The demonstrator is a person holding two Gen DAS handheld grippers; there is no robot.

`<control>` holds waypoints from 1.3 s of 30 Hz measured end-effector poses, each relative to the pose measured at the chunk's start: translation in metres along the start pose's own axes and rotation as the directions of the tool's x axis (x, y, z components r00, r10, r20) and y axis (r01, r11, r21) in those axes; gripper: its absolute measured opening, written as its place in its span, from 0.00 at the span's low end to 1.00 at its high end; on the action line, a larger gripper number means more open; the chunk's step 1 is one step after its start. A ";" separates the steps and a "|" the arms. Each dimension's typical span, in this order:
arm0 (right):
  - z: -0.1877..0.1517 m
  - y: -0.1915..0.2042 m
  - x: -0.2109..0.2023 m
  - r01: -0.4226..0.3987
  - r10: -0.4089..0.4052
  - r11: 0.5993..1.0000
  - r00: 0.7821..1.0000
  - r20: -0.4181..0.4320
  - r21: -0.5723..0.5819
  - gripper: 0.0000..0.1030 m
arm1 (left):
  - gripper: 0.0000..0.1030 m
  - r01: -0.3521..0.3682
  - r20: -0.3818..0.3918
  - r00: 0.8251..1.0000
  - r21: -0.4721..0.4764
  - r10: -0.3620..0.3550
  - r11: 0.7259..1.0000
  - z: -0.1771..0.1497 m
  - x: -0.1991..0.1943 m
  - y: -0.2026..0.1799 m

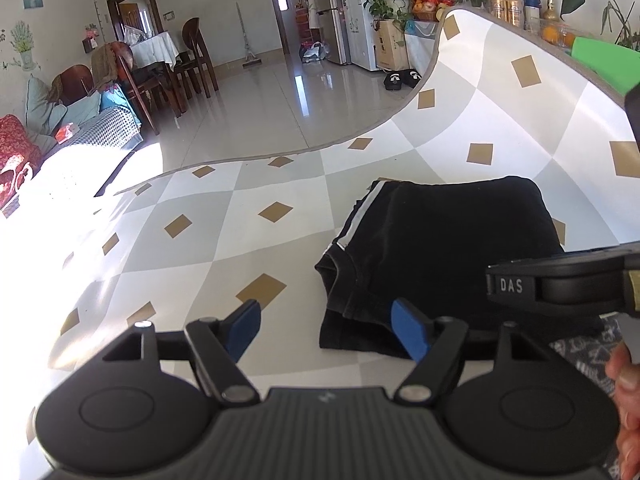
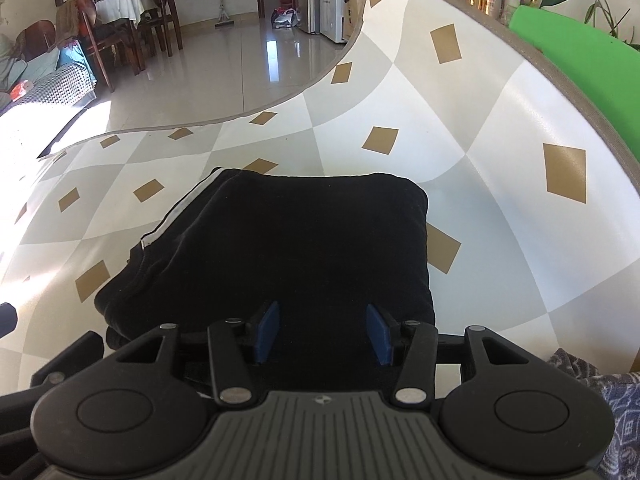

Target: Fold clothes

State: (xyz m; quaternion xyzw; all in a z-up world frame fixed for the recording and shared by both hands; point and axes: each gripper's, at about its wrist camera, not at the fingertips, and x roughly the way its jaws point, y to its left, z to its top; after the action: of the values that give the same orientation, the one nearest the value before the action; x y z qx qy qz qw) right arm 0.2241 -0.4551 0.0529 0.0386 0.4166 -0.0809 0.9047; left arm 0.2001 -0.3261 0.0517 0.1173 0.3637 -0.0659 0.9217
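Black garment, folded into a chunky rectangle with a white stripe along its left edge, sits on the checkered tabletop with tan diamonds. From the right wrist cam it fills the middle, and the right gripper hangs over its near edge, blue pads spread, nothing pinched. From the left cam the bundle's at about 2 o'clock. Left gripper is wide open too, right pad over the fabric's corner, left pad over bare table. A green board sits at 1 o'clock.
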 end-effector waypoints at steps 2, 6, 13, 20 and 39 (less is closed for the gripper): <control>-0.002 0.005 -0.006 -0.022 0.022 1.000 1.000 0.000 -0.001 0.46 | 0.73 -0.002 -0.001 1.000 -0.006 0.002 1.000 -0.003 -0.007 0.006; -0.009 0.018 -0.024 -0.046 0.046 0.998 0.999 0.012 -0.033 0.46 | 0.73 0.000 -0.022 1.000 -0.022 0.000 1.000 -0.012 -0.017 0.016; -0.021 0.041 -0.057 -0.082 0.086 0.993 0.996 0.037 -0.088 0.47 | 0.84 -0.005 -0.035 0.999 -0.027 0.004 1.000 -0.033 -0.041 0.030; -0.035 0.051 -0.089 -0.107 0.112 0.992 0.991 0.069 -0.070 0.49 | 0.88 -0.004 -0.062 0.998 -0.039 0.001 0.999 -0.059 -0.065 0.047; -0.091 0.095 -0.134 -0.138 0.146 0.984 0.987 0.062 -0.115 0.51 | 1.00 -0.056 -0.117 0.992 -0.129 0.040 0.990 -0.110 -0.113 0.101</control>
State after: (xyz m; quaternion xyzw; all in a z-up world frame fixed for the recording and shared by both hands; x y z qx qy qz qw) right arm 0.0871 -0.3342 0.0958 0.0156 0.3846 0.0057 0.9229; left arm 0.0667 -0.1957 0.0684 0.0685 0.4166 -0.0127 0.9064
